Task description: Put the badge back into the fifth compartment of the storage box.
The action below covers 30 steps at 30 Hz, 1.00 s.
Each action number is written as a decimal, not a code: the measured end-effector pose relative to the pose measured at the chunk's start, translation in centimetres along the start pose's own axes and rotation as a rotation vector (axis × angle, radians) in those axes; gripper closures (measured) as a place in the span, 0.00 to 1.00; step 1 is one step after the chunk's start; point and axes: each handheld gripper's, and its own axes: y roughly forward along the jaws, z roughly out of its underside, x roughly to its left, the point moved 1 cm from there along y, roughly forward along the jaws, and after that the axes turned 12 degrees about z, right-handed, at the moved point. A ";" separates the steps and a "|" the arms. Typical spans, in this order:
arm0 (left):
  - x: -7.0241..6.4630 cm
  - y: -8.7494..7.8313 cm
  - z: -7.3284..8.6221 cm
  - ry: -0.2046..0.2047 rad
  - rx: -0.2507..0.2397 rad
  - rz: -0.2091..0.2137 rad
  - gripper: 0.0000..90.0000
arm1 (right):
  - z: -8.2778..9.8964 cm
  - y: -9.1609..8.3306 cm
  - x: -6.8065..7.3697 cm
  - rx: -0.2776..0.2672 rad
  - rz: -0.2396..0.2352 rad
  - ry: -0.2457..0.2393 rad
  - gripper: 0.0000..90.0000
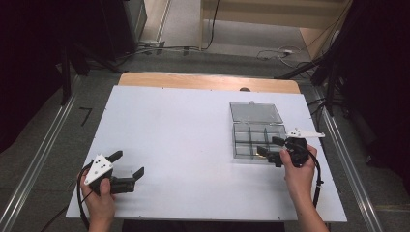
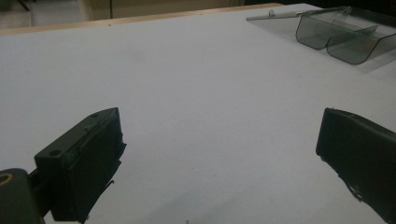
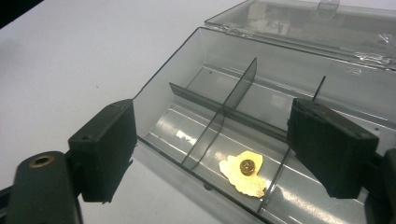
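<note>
While both hands rest near the desk's near edge, the work centres on a clear plastic organiser box [image 1: 255,140] standing toward the right edge of the white desk [image 1: 183,135], its hinged lid [image 1: 255,112] laid open flat behind it.

Right tool [image 1: 271,151]: released, jaws spread, nothing between the pads. It hovers at the box's near right corner, over the front row of compartments. A small gold badge [image 3: 244,171] lies flat on the floor of a front compartment just below the jaws, touching neither of them.

Left tool [image 1: 130,163]: released, jaws wide apart, empty, resting at the near left corner of the desk, well apart from the box.

Handling assessment: the badge appears thin, rigid metal, light, with a smooth face likely to slip between hard pads. Lying flat between close dividers [image 3: 224,105], it offers little edge; the raised stud at its centre looks the better purchase, or a pinch across its narrow width from directly above. The box itself looks light and brittle and may slide if nudged.
</note>
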 end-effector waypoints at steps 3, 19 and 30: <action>0.0 0.0 0.0 -0.001 0.001 0.000 0.01 | 0.2 -0.4 -0.1 -0.012 -0.019 0.006 0.13; 0.0 0.0 0.0 0.000 0.001 -0.002 0.01 | 2.2 -2.4 -0.7 -0.110 -0.022 -0.009 0.01; -0.1 0.0 0.0 0.000 0.001 -0.002 0.01 | 4.1 -3.3 -1.2 -0.155 -0.004 -0.007 0.00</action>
